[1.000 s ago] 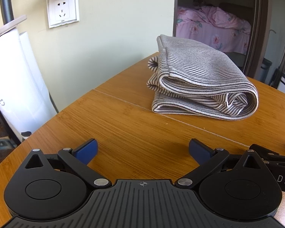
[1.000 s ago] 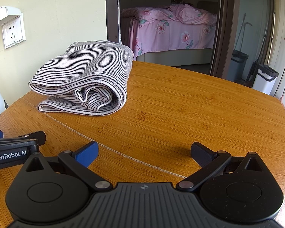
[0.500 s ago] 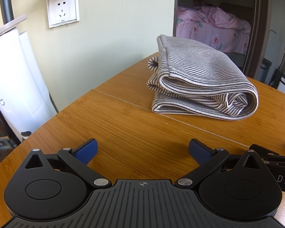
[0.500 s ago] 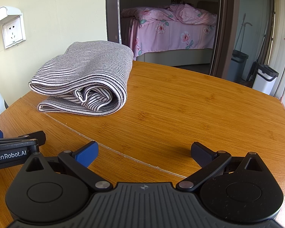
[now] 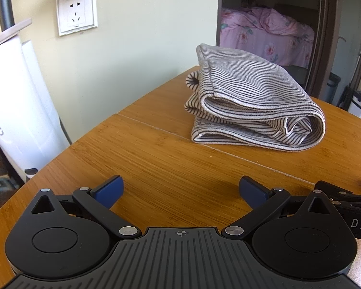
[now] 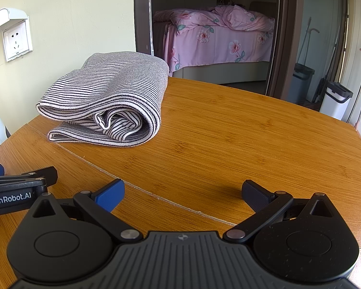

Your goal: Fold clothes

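A grey and white striped garment [image 5: 250,101] lies folded in a thick bundle on the wooden table [image 5: 156,159]. It also shows in the right wrist view [image 6: 113,103], at the table's far left. My left gripper [image 5: 180,190] is open and empty, low over the table, well short of the bundle. My right gripper [image 6: 183,192] is open and empty too, beside the left one, to the right of the bundle. Each gripper shows at the edge of the other's view.
A wall with a socket [image 5: 75,15] stands behind the table. A white appliance [image 5: 16,101] stands off the table's left edge. A doorway beyond shows a pink bed [image 6: 219,38]. Bins [image 6: 337,98] stand at the right.
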The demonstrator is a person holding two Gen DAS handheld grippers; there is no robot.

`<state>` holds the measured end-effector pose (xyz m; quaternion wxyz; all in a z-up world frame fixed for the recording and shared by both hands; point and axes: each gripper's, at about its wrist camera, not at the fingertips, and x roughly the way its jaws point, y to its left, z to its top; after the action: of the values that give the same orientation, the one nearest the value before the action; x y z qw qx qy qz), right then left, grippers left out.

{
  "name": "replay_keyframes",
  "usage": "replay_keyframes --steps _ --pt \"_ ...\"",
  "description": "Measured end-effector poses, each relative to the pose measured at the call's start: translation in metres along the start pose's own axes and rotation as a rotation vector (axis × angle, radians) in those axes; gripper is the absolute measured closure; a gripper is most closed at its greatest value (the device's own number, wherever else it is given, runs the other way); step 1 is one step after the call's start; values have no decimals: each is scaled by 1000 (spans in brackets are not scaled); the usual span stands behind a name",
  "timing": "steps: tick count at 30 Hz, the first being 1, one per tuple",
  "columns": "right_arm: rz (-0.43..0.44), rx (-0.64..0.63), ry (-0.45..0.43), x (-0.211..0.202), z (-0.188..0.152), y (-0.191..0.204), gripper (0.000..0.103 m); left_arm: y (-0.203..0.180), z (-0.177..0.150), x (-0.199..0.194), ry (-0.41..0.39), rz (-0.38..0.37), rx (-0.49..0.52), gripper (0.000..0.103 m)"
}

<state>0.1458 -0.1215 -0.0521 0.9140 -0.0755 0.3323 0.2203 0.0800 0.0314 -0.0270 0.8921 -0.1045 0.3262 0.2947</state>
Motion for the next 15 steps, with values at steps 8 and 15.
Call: replay_keyframes --steps 8,15 --pt "-43 36 0 1 1 3 0 -7 17 22 -2 -75 60 0" --pt "-44 36 0 2 1 2 0 -18 37 45 -2 -125 104 0"
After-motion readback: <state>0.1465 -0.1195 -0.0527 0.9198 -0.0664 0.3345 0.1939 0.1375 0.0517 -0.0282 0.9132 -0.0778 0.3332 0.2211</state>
